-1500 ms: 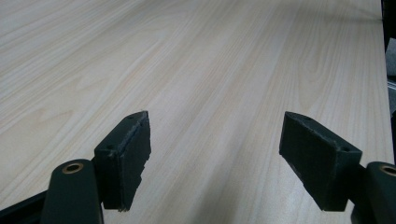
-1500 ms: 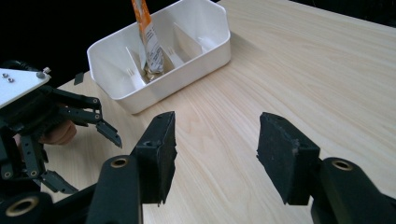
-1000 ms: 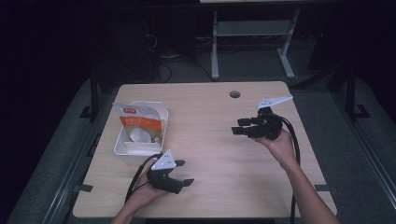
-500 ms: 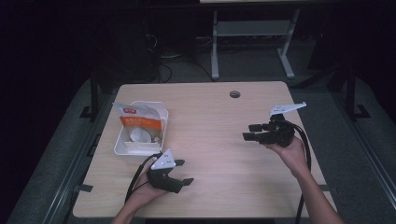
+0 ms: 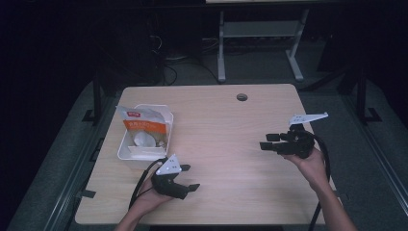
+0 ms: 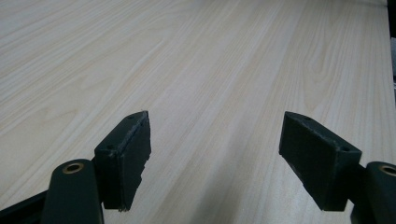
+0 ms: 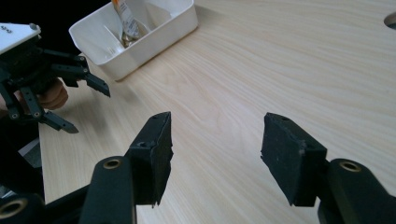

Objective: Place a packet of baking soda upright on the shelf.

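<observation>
At the table's right side, the right gripper (image 5: 269, 142) is held in the person's right hand (image 5: 312, 163) above the wood, jaws pointing toward the table's left. Its jaws stand wide apart and have just been opening further; in the right gripper view only bare tabletop lies between its pads (image 7: 154, 154). Near the front edge at the left, the left gripper (image 5: 190, 178) rests low over the table in the left hand (image 5: 149, 197), jaws pointing right. These jaws too are spread wide, and in the left gripper view nothing but wood grain shows between the pads (image 6: 128, 156).

Just behind the left gripper stands a white tray (image 5: 126, 149), near the table's left edge. An orange-and-white packet (image 5: 144, 126) leans in it, tilted, its top rising over the tray's far rim; a pale round item (image 5: 143, 140) lies lower in the tray, too small to identify. Neither gripper touches the tray. The wooden table (image 5: 226, 125) carries a round cable hole (image 5: 242, 97) near its far edge, well apart from both grippers.
</observation>
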Demonstrator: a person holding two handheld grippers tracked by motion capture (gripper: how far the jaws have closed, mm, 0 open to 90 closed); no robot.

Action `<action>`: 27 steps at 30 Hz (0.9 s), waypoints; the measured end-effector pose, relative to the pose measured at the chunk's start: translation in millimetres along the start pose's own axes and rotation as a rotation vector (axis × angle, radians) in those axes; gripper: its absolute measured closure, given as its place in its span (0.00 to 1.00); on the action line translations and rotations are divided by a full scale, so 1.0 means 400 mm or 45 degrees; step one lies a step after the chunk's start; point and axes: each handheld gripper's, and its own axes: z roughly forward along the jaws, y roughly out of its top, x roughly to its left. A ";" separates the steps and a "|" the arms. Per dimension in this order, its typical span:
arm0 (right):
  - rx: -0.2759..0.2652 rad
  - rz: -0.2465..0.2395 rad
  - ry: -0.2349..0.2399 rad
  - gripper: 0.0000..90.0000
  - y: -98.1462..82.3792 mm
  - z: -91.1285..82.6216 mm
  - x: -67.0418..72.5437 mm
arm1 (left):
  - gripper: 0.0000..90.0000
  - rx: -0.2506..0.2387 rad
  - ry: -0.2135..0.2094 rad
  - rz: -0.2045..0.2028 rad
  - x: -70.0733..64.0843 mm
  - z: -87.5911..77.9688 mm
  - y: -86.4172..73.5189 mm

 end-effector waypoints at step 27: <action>-0.026 0.110 -0.047 0.43 -0.159 -0.069 -0.025 | 0.27 0.004 0.013 -0.004 -0.001 0.003 0.000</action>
